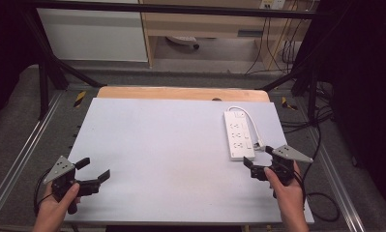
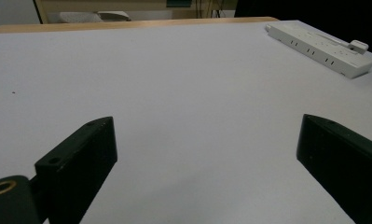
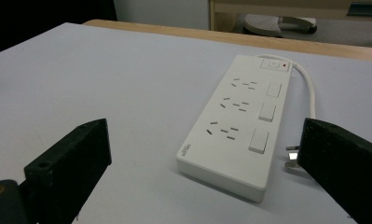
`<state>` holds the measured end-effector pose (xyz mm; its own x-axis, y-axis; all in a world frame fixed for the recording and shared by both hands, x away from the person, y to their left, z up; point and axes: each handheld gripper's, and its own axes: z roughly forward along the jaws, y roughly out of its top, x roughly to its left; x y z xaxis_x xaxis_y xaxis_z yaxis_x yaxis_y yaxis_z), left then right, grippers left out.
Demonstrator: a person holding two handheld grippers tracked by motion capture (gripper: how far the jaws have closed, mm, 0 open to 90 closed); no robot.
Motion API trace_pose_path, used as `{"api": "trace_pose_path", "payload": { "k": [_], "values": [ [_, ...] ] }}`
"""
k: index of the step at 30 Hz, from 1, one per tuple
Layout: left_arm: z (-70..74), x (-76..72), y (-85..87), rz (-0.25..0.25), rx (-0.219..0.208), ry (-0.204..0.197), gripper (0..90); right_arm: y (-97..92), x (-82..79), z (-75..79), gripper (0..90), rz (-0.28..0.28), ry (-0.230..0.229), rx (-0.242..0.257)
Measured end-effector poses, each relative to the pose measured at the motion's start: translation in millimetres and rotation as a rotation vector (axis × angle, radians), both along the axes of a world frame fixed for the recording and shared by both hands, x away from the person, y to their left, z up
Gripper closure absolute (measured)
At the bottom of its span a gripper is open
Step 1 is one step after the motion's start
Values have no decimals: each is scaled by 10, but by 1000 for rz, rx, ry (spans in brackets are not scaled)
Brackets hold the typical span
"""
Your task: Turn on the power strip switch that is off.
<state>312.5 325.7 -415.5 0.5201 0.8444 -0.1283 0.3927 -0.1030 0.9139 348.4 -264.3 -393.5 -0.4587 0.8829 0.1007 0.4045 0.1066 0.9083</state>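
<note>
1. My left gripper [image 1: 95, 169] sits at the near left corner of the table [image 1: 161, 145], jaws spread wide, nothing between them. In the left gripper view, bare white surface runs ahead of it.
2. My right gripper [image 1: 252, 166] is at the near right, just short of the power strip's [image 1: 239, 135] near end. Its jaws are also wide apart and hold nothing; in the right gripper view the strip lies in the gap ahead, not touched.
3. The strip lies lengthwise on the right part of the table, close to the right edge, its white cable [image 1: 251, 118] curving from the far end down the right side to a plug [image 3: 292, 157] lying beside its near end.
4. Open room: the whole left and middle of the surface is bare. A strip of wooden edge [image 1: 181, 93] shows beyond the far side.
5. Markings: three rows of sockets, each with a rocker switch; a master switch with a red dot [image 3: 284, 66] at the far end. Small grey print on the near left corner of the strip is too small to read.
</note>
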Motion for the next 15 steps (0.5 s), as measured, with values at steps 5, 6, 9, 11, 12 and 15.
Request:
{"api": "trace_pose_path", "payload": {
  "k": [5,6,9,11,12,15],
  "values": [
    [-2,2,-2,-1,2,2,50,21,70,36,29,12,10,-10],
    [-2,3,-1,-1,4,1,50,26,82,44,28,14,10,-12],
    [-5,4,-2,-1,1,4,50,29,121,75,28,14,8,-10],
    [-6,5,-3,-2,1,4,51,33,145,99,27,11,6,-1],
    [-6,5,-4,-3,1,4,51,35,156,112,26,13,7,3],
    [-5,5,-8,-2,3,4,51,42,192,143,26,18,3,5]
  ]
}}
